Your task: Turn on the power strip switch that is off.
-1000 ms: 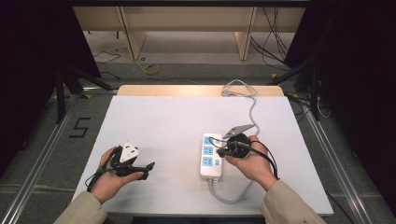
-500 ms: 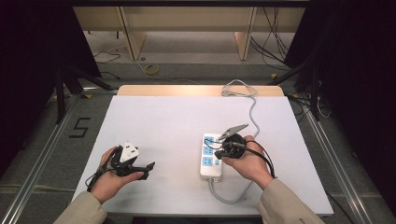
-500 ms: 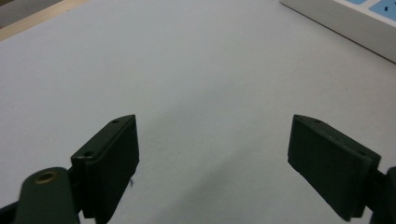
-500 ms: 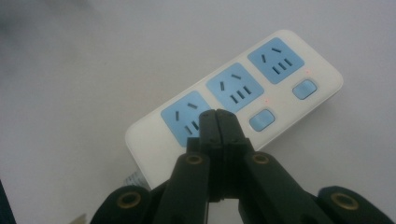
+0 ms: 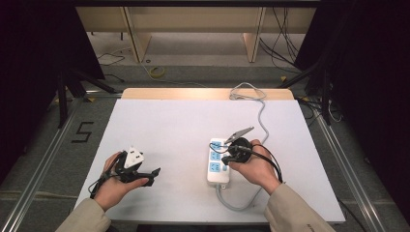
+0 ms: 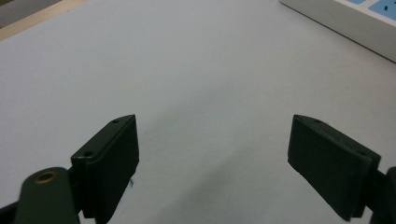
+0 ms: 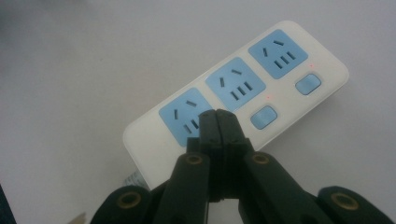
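White board covers the table (image 5: 183,125). At about eight o'clock on it the left gripper (image 5: 145,176) rests in the person's hand, its jaws spread wide apart over bare surface. At about four o'clock the power strip (image 5: 217,162) lies flat. The right gripper (image 5: 225,158) is poised over the strip, jaws pressed together, tips (image 7: 218,122) over a blue socket (image 7: 184,116).

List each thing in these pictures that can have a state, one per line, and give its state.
Left gripper: open, jaws wide apart, nothing between them.
Right gripper: shut, jaws pressed together, tips over the power strip, contact unclear.
Power strip: flat on the table, nothing plugged into its three blue sockets.
Strip's cable: slack, curving to the table's far edge.
Switch buttons: position unclear.
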Tool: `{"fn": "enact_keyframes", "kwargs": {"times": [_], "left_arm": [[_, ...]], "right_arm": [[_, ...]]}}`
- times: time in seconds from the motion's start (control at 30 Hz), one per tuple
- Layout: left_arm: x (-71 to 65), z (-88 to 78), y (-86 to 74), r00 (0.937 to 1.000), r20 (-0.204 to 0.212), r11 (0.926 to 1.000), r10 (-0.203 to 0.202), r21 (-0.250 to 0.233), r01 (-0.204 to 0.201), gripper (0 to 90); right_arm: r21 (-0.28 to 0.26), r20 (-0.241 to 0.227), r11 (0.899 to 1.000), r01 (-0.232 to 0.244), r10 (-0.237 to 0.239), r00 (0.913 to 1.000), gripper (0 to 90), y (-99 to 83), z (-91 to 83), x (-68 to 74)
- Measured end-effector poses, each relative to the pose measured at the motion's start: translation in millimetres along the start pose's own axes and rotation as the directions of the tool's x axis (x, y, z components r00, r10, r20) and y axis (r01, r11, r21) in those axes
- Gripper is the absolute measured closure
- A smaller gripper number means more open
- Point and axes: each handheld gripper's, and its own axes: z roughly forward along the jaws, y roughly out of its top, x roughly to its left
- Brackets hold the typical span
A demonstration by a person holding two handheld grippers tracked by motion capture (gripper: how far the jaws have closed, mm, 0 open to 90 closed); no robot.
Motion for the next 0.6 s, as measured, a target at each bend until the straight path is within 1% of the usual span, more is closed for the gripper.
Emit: {"fn": "enact_keyframes", "kwargs": {"times": [0.17,0.6], "left_arm": [[-0.2,0.0,0.0,1.0000,0.001,1.0000,0.000,0.001,0.000,16.3],[-0.3,-0.1,0.0,1.0000,0.002,1.0000,0.004,0.003,-0.004,16.3]], "right_arm": [[0.016,-0.002,1.000,-0.008,0.008,1.0000,90.0,0.7,2.4,0.2],[0.046,-0.009,0.999,-0.004,0.004,1.0000,90.0,1.5,7.7,-0.3]]}}
